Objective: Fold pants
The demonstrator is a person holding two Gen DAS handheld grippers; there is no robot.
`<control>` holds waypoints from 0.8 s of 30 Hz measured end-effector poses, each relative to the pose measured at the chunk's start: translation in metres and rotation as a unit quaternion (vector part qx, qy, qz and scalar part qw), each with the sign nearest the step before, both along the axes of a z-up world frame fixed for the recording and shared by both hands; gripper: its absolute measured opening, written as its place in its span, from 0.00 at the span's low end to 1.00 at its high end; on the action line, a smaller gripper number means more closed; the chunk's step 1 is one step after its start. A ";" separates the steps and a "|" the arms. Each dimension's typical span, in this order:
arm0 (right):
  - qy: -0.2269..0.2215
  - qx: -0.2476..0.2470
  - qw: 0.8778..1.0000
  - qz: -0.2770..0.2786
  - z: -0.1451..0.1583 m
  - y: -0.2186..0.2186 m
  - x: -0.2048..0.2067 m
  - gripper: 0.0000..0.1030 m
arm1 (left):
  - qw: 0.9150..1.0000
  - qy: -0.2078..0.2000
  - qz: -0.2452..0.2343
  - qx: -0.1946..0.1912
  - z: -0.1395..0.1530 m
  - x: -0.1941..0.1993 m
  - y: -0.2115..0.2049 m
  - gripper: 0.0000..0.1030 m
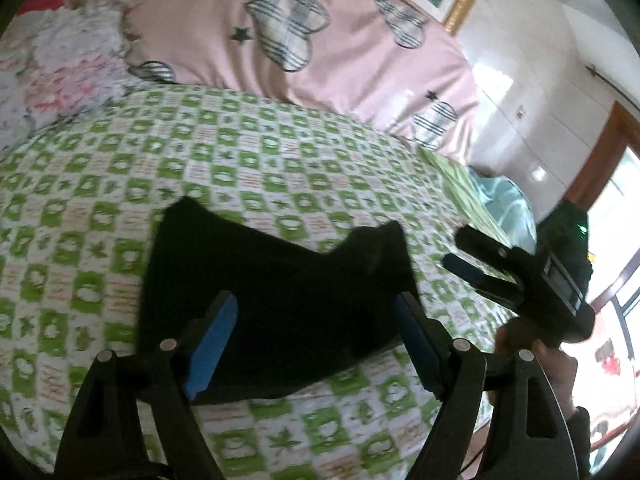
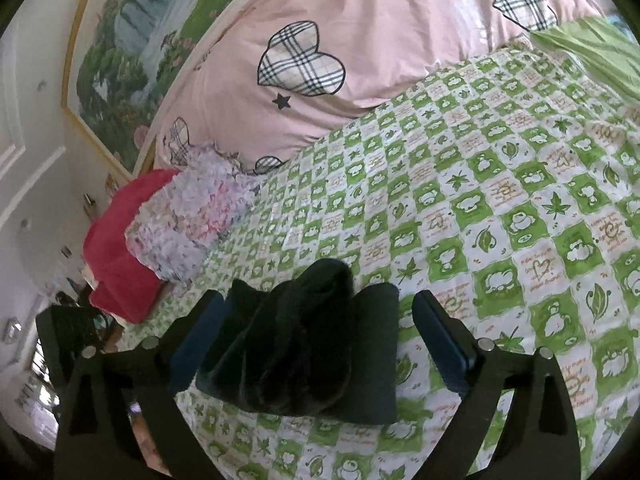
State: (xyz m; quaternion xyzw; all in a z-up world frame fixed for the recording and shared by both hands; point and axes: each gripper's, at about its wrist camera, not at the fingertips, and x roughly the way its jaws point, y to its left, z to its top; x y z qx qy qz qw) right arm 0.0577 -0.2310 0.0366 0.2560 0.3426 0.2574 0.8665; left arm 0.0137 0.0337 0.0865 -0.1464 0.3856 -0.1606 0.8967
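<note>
The black pants [image 1: 280, 292] lie folded into a thick bundle on the green-and-white checked bedsheet [image 1: 248, 168]. In the left wrist view my left gripper [image 1: 316, 300] stands open above the bundle's near part, its blue pads [image 1: 212, 344] wide apart and pressing on nothing. My right gripper [image 1: 468, 252] shows at the right of that view, open, just past the pants' right edge, with a hand [image 1: 556, 368] holding it. In the right wrist view the pants [image 2: 304, 344] sit between the spread fingers of the right gripper [image 2: 318, 300], and the right pad [image 2: 444, 344] stands off the cloth.
A pink quilt with plaid hearts [image 2: 360, 40] is heaped along the far side of the bed. A fluffy floral cloth [image 2: 192, 216] lies on a red blanket [image 2: 116, 256] at one bed corner. A framed painting [image 2: 120, 64] hangs on the wall, and white cupboards [image 1: 532, 120] stand beyond the bed.
</note>
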 end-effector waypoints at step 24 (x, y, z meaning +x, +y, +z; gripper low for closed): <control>0.048 -0.081 0.995 -0.025 -0.021 0.043 -0.006 0.96 | 0.996 0.066 0.053 -0.033 -0.033 0.023 0.076 0.79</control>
